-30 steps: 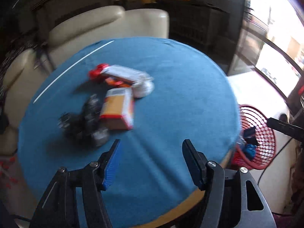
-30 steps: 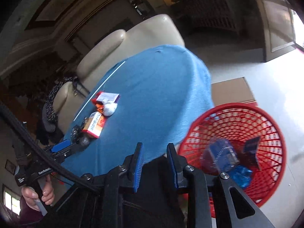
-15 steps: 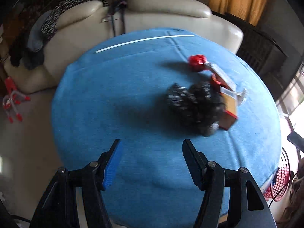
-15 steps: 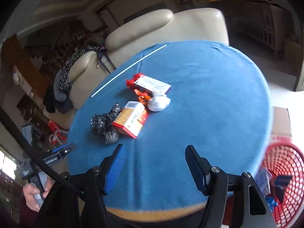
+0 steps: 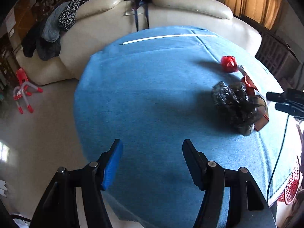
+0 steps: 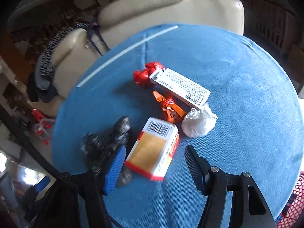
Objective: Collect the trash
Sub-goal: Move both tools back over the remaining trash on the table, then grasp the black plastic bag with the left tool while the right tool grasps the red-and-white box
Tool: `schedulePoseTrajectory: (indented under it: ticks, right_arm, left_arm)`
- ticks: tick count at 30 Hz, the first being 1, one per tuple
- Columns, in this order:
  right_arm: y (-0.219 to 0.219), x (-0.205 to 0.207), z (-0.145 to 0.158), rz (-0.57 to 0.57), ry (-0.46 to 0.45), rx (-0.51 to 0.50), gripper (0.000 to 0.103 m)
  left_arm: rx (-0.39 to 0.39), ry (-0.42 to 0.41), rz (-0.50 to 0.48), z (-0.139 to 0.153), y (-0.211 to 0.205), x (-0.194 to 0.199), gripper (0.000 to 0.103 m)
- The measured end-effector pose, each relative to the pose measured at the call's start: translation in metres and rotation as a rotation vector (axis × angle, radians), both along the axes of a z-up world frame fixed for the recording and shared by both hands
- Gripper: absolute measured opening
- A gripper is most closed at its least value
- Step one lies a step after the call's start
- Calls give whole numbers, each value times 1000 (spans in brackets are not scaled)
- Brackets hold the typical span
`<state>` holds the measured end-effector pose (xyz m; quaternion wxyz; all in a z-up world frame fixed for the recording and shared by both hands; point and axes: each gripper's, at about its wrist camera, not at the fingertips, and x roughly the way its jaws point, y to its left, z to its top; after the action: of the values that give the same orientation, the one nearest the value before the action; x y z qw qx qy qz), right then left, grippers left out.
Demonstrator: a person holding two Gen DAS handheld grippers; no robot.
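Right claw, jaws just parted and gripping nothing, hovers over the orange-and-white carton, whose long axis runs near-to-far between its fingers on the blue counter. Left claw, open and empty, sits far left of the pile.

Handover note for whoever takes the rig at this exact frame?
Left gripper: open, empty, over bare blue tablecloth.
Right gripper: its jaws have just been opening; open, empty, above the orange-and-white box.
On the table: black crumpled bag, white wad, orange wrapper, long white box, red wad.
Done: some trash is in the red basket.
Left: those six pieces.
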<state>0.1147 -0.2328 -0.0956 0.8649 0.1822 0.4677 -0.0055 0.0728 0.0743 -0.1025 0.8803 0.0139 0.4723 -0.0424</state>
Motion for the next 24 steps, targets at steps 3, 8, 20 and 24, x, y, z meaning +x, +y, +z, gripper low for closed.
schedulePoseTrajectory:
  ticks: [3,8,20,24]
  right_arm:
    - [4,19,-11,-27,64,6,68]
    - [19,32,-16,-34,89,-76,68]
    - [6,-7,-22,23,63,-21,54]
    - [-10,-33,-17,13,43,3,54]
  left_arm:
    - [4,-5,10,-1,7,4,66]
    - [-2,-8,14,2,11,6,66]
    - [-107,20,-153,21,-44,16,70]
    - [-109,54,-216,20,-82,27,70]
